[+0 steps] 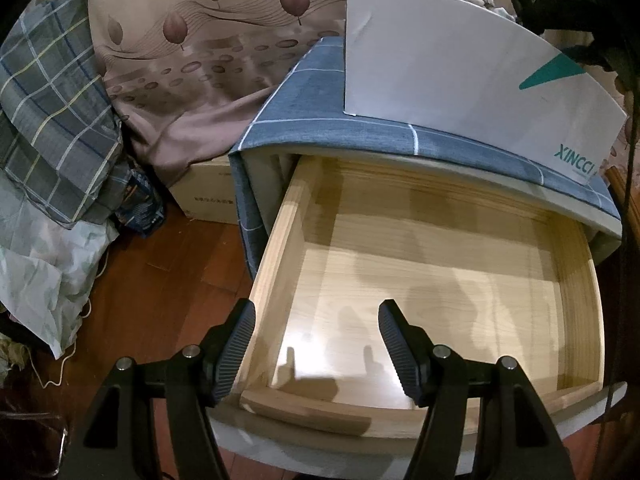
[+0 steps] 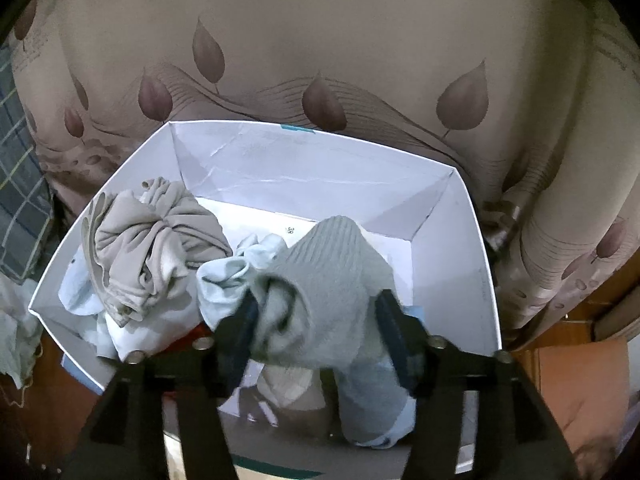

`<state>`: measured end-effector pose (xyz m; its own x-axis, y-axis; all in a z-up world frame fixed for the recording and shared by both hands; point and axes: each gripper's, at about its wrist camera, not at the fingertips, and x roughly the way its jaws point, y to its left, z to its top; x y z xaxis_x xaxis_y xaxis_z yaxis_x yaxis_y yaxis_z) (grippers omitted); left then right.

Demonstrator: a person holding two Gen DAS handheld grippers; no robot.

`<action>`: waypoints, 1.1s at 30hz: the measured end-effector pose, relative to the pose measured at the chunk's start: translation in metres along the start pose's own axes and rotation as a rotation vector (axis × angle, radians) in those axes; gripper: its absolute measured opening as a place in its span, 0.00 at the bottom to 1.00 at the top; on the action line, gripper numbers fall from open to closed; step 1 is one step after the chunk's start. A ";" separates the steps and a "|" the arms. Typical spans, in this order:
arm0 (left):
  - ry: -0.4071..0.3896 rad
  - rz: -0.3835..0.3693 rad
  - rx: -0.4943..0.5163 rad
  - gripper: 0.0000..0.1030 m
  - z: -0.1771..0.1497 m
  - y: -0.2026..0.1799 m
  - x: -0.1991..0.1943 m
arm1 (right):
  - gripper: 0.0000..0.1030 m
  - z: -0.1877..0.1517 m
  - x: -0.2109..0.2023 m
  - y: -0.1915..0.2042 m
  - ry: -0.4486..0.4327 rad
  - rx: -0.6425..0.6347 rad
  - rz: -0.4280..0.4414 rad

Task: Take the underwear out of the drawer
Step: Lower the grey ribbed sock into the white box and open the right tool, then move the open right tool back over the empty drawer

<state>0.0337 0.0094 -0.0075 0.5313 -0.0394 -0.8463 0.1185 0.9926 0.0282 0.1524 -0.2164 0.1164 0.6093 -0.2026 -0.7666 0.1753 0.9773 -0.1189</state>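
Note:
In the left wrist view the pale wooden drawer (image 1: 276,264) is pulled out of a nightstand under a blue checked cloth (image 1: 296,92); its inside is bare. My left gripper (image 1: 316,344) is open and empty, over the drawer's front left corner. In the right wrist view my right gripper (image 2: 316,320) hangs over a white box (image 2: 452,264), jaws wide, with a grey ribbed piece of underwear (image 2: 332,272) lying between the fingers. I cannot tell if the pads touch it. Beige underwear (image 2: 156,248) and pale blue pieces (image 2: 224,280) lie in the box.
The same white box (image 1: 452,80) stands on top of the nightstand. A bed with leaf-print sheet (image 1: 192,48) lies behind. A plaid pillow (image 1: 52,120), a cardboard box (image 1: 208,192) and bags lie on the wood floor (image 1: 160,288) at left.

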 end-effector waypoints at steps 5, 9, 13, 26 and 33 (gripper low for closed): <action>0.009 0.013 0.015 0.64 0.001 -0.004 0.003 | 0.74 -0.001 -0.012 -0.005 -0.005 -0.003 0.010; 0.006 0.021 0.023 0.64 0.001 -0.007 0.002 | 0.85 -0.008 -0.042 -0.009 -0.044 -0.014 0.021; 0.000 0.039 0.037 0.64 0.000 -0.011 0.001 | 0.94 -0.028 -0.082 -0.012 -0.103 -0.030 0.041; -0.012 0.058 0.126 0.64 -0.011 -0.027 -0.010 | 0.99 -0.182 -0.089 -0.008 0.056 0.046 0.090; 0.002 0.013 0.123 0.64 -0.018 -0.028 -0.014 | 0.99 -0.236 -0.071 -0.008 0.089 0.187 0.088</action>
<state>0.0078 -0.0161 -0.0065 0.5319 -0.0265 -0.8464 0.2141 0.9712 0.1041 -0.0747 -0.1948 0.0230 0.5596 -0.1026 -0.8224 0.2698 0.9608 0.0637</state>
